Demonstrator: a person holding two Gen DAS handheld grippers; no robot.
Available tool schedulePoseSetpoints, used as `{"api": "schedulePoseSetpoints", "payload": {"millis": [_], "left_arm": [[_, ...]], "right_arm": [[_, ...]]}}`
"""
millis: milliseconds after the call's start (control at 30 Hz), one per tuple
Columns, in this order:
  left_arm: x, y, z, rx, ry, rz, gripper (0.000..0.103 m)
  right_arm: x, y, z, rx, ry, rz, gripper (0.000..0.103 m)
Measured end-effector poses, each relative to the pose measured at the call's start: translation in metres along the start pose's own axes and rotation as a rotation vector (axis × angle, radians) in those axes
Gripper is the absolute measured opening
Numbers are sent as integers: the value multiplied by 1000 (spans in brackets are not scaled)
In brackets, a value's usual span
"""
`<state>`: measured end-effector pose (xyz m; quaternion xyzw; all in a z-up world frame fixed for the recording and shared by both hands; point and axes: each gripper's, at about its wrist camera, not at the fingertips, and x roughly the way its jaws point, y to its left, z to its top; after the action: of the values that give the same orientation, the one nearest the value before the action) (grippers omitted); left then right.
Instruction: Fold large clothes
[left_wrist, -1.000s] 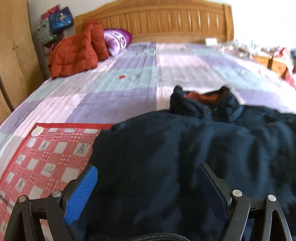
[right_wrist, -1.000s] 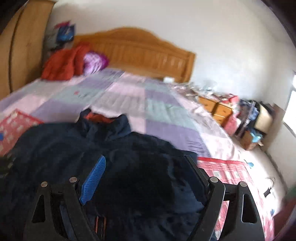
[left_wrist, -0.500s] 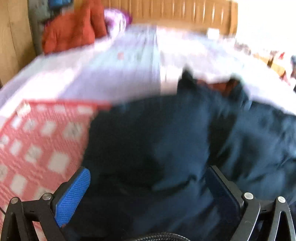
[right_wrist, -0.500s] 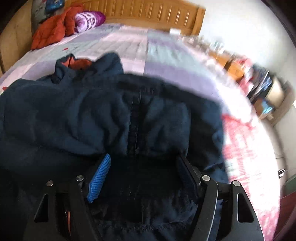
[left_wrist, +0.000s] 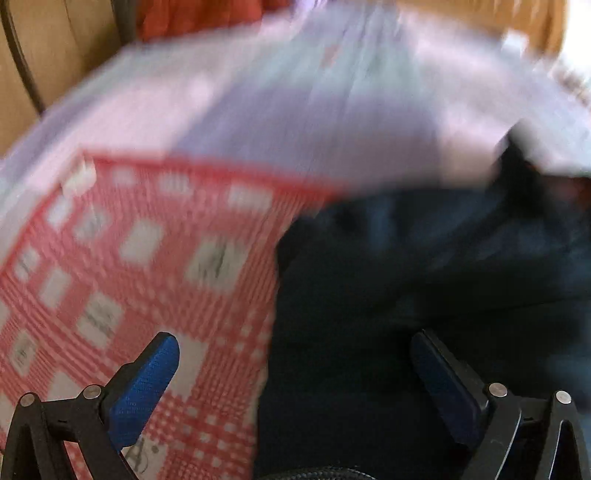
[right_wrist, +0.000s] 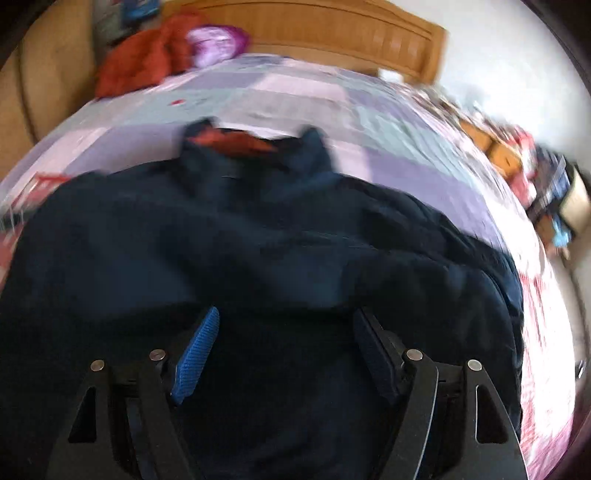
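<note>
Purple-and-green quilted bedspread beyond my claws. Dark navy padded jacket beneath both. Left gripper fully spread, straddling jacket edge, empty. Right gripper opening, nothing pinched. Risk: grabbing red checked mat too.

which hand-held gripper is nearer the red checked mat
Left. The left hand-held gripper straddles the edge of the red checked mat; the right hand-held gripper hangs over the navy jacket.
</note>
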<state>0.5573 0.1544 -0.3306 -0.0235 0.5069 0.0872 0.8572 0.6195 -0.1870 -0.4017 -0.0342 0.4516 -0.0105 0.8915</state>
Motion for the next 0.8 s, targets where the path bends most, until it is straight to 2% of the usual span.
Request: {"api": "schedulePoseSetpoints", "payload": {"millis": [33, 67, 167, 200, 333, 400, 467, 500, 567, 633, 733, 800], "left_arm": [[16, 4, 2, -21, 39, -36, 103], [19, 2, 3, -21, 44, -29, 103], [20, -21, 2, 103, -11, 74, 103], [21, -22, 2, 106, -8, 76, 103], [33, 4, 11, -14, 88, -40, 103], [23, 3, 13, -16, 91, -26, 103], [-7, -8, 7, 56, -1, 27, 100], [-30, -17, -1, 105, -75, 3, 100], [-70, -35, -19, 172, -200, -101, 100], [-102, -63, -38, 258, -289, -179, 100], [-114, -107, -53, 324, -296, -283, 100], [-97, -134, -60, 368, -244, -281, 101]], "right_arm": [[1, -25, -5, 47, -14, -29, 75], [4, -41, -8, 67, -16, -16, 73], [8, -51, -12, -28, -27, -89, 73], [9, -53, -12, -36, -24, -82, 73], [13, -70, -12, -22, -30, -55, 73], [9, -82, -18, -4, -22, -27, 72], [6, -86, -17, -7, -17, -45, 70], [-1, -85, -19, -14, -21, -71, 67], [-18, -73, -20, -38, -59, -143, 65], [-32, -59, -23, -37, -105, -114, 65], [-48, -21, -20, -52, -164, -26, 66], [-45, 6, -17, -87, -165, 27, 66]]}}
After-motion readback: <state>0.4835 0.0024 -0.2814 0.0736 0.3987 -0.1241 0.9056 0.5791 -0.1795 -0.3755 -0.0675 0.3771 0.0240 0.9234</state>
